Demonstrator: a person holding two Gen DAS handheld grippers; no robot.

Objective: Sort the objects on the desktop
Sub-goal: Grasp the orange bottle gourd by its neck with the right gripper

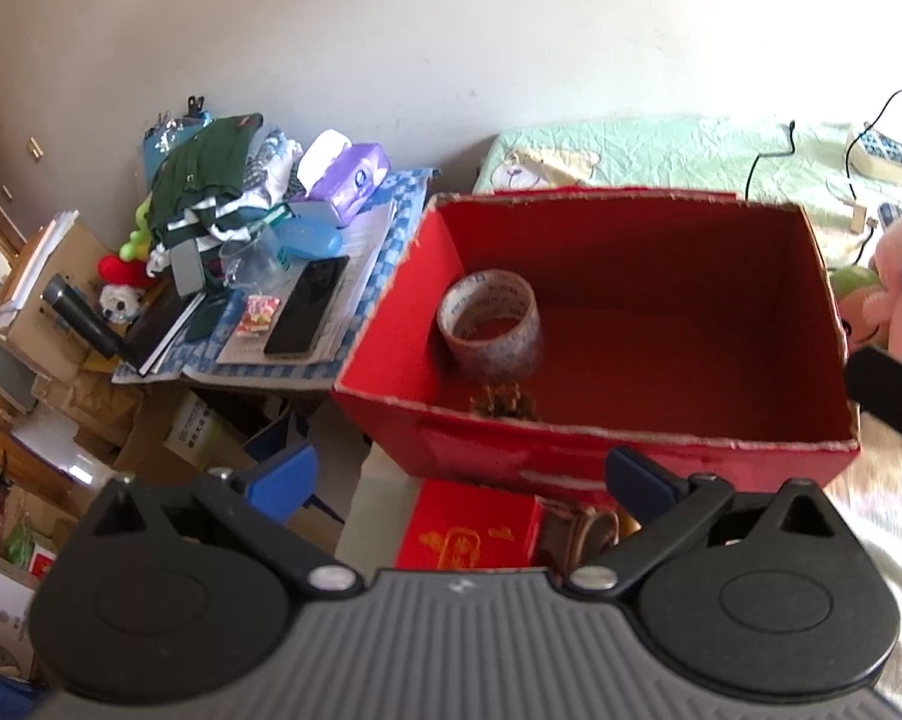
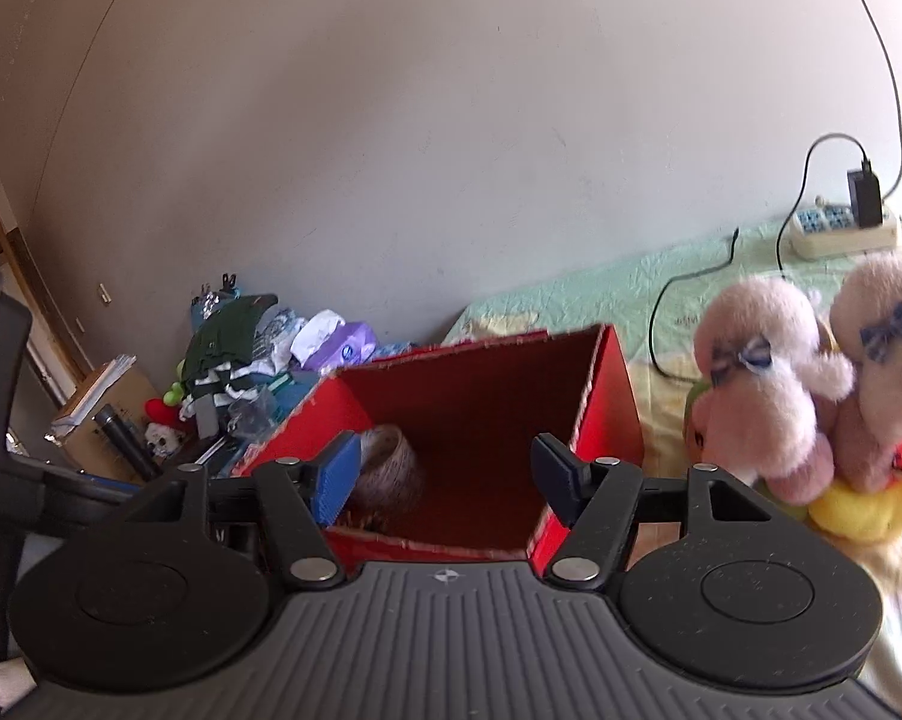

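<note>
Tape roll [image 1: 489,324] lies inside red box [image 1: 595,450], at 9 o'clock on its floor, a brown clump [image 1: 504,403] just beside. Left hand-held gripper [image 1: 463,480] released, empty, before the box's near wall. Right hand-held gripper [image 2: 445,474] likewise spread, empty. Plush toys [image 2: 775,390] at 3 o'clock.

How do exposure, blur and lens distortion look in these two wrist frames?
Left wrist view: the wall's upper right is blown out white; the roll of clear printed tape inside the open red cardboard box is sharp; edges curve from the fisheye. Right wrist view: dimmer and more even; the pink plush toys are softly blurred, and glare washes out the bedding at lower right.
</note>
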